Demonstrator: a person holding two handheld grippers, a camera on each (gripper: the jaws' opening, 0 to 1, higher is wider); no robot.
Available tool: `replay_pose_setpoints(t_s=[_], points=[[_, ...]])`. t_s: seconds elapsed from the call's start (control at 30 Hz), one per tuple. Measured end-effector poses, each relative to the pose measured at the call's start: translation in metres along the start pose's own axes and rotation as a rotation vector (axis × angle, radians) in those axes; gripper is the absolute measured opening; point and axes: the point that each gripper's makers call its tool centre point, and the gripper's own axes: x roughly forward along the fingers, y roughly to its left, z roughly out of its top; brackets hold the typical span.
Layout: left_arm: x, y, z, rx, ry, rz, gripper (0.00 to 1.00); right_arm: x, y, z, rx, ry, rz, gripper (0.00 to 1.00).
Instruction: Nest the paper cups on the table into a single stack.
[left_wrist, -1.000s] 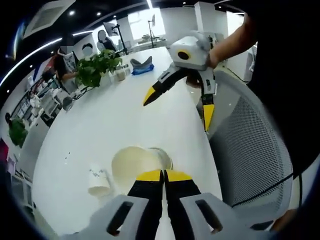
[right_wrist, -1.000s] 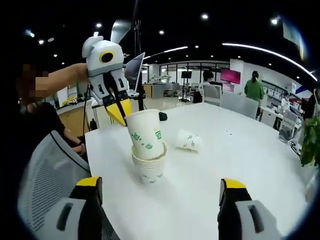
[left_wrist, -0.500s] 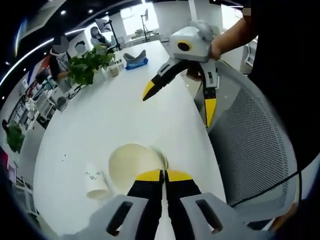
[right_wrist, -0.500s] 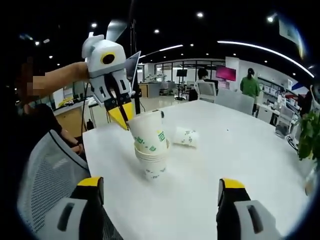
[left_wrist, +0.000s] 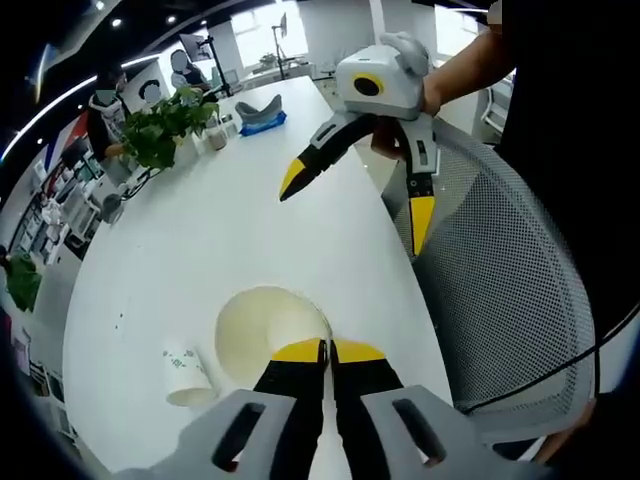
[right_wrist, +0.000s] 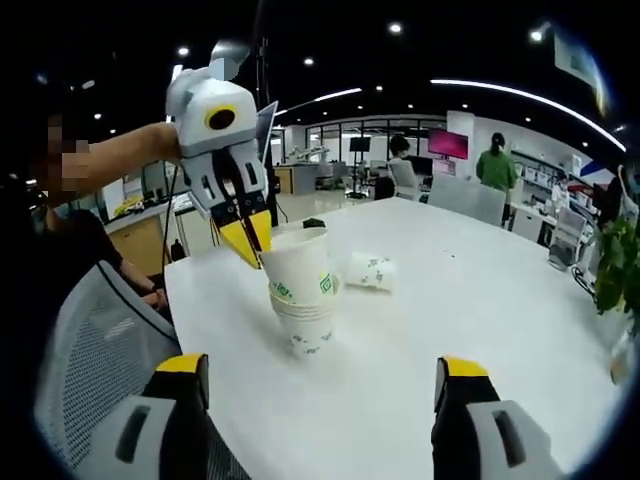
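The white worktop (right_wrist: 480, 300) is carrying the cup stack (right_wrist: 303, 305) near its edge. The left gripper (right_wrist: 249, 238) is pinching the top cup's (left_wrist: 268, 322) rim. The right gripper (left_wrist: 352, 197) is hanging empty, fingers spread wide. A loose cup (right_wrist: 371, 272) is lying just beyond the stack.

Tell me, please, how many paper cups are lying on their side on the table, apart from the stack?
1: a white paper cup with green print lies on its side on the white table, just beyond the nested cup stack held by the left claw.
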Motion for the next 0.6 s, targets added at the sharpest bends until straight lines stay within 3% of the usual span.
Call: replay_pose_setpoints(t_s=[0.6], points=[[0.019,-0.002,0.0,-0.031,-0.012,-0.056,0.0,-0.001,0.0,-0.007,0.014,0.017,-0.006,0.94]])
